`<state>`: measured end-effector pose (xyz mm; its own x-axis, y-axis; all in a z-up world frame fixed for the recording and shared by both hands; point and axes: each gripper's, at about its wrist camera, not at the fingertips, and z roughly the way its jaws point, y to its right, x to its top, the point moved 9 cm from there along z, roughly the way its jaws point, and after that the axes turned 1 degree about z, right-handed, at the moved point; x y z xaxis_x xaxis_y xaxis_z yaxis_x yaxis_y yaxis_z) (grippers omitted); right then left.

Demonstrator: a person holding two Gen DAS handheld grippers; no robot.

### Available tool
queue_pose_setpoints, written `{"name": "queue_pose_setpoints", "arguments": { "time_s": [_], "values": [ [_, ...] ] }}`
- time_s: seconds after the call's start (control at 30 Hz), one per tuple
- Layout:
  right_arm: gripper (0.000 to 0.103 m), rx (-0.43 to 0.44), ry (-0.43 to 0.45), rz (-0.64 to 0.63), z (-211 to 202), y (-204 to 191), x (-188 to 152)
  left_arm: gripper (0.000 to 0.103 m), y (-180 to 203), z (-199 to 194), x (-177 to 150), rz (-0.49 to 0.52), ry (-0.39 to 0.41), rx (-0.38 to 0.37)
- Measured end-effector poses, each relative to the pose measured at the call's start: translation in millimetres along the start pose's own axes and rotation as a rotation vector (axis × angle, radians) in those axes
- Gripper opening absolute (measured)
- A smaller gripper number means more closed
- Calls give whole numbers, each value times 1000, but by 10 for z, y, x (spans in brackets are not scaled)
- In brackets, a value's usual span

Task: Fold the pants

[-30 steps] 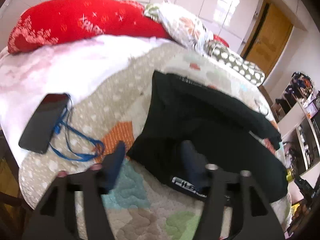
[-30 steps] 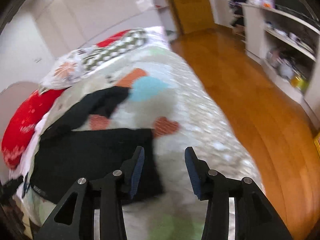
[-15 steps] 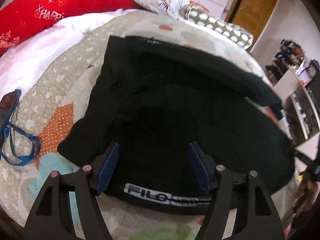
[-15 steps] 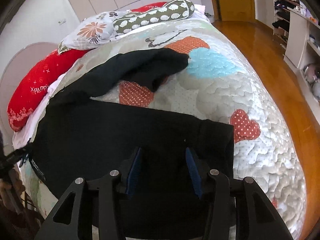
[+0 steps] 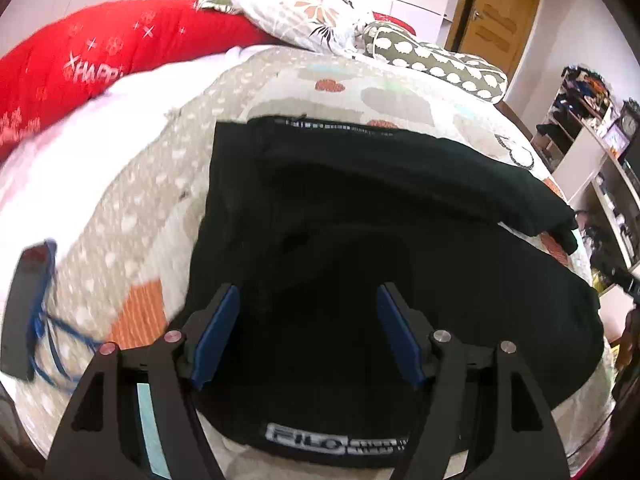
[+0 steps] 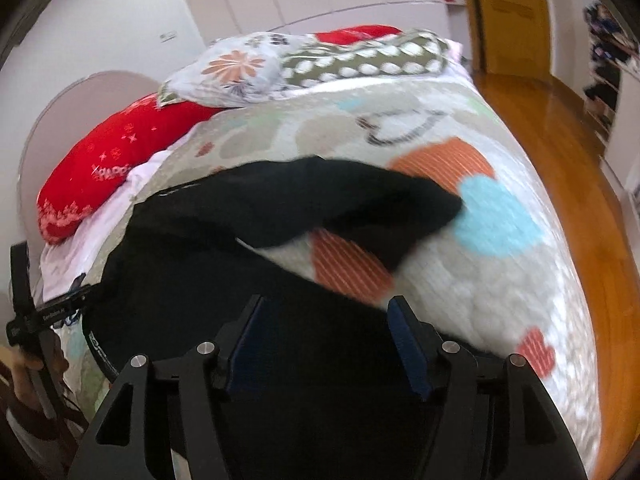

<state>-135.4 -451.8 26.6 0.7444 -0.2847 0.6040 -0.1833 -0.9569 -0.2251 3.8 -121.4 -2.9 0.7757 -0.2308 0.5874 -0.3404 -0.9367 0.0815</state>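
Pants in plain black, matte and soft-looking, are lying spread across a quilted bedspread, with a printed white-lettered waistband curving along the edge closest to the left gripper. That claw is hovering over the dark cloth with its blue-padded fingers standing wide apart and gripping nothing; whether the tips are brushing the fabric is hard to judge against so much black. One leg is lying folded over, angling away ahead of the right gripper and ending on an orange and a blue patch of the quilt. The right claw's jaws are opening above the nearer leg, fabric showing between them but not pinched. Beyond both claws a long red pillow, a floral pillow and a spotted bolster are lining the far end. Left of the left claw a dark flat phone with a blue cord is resting, somewhat blurred.
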Motion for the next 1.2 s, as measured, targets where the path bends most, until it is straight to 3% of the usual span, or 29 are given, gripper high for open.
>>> {"name": "queue_pose_setpoints", "arguments": {
  "time_s": [0.23, 0.5, 0.57, 0.67, 0.83, 0.93, 1.0, 1.03, 1.07, 1.1, 1.13, 1.17, 1.2],
  "values": [
    [73, -2, 23, -140, 269, -237, 505, 76, 16, 185, 464, 101, -5, -49],
    [79, -11, 8, -279, 726, -327, 1046, 82, 84, 806, 1200, 253, -62, -149],
    [79, -3, -20, -321, 872, -344, 1108, 82, 135, 989, 1292, 310, -81, -163],
    [79, 12, -60, -369, 1059, -359, 1167, 82, 205, 1224, 1363, 406, -103, -121],
    [79, 63, -149, -381, 1358, -316, 1177, 82, 291, 1543, 1359, 545, -166, -111],
    [79, 110, -229, -391, 1532, -349, 1101, 90, 341, 1680, 1315, 624, -193, -100],
    [73, 101, -261, -410, 1635, -357, 1055, 95, 343, 1717, 1343, 637, -189, -104],
    [65, 103, -282, -412, 1690, -365, 1024, 96, 335, 1738, 1350, 631, -198, -109],
    [44, 112, -300, -413, 1729, -387, 987, 94, 325, 1759, 1352, 609, -214, -119],
    [33, 116, -300, -430, 1744, -428, 963, 92, 326, 1768, 1339, 590, -230, -136],
    [26, 111, -285, -458, 1734, -477, 955, 80, 338, 1768, 1329, 587, -236, -156],
    [10, 106, -279, -487, 1711, -530, 949, 65, 364, 1720, 1325, 585, -222, -184],
    [7, 87, -259, -507, 1686, -568, 968, 57, 376, 1699, 1341, 586, -209, -182]
  ]
}}
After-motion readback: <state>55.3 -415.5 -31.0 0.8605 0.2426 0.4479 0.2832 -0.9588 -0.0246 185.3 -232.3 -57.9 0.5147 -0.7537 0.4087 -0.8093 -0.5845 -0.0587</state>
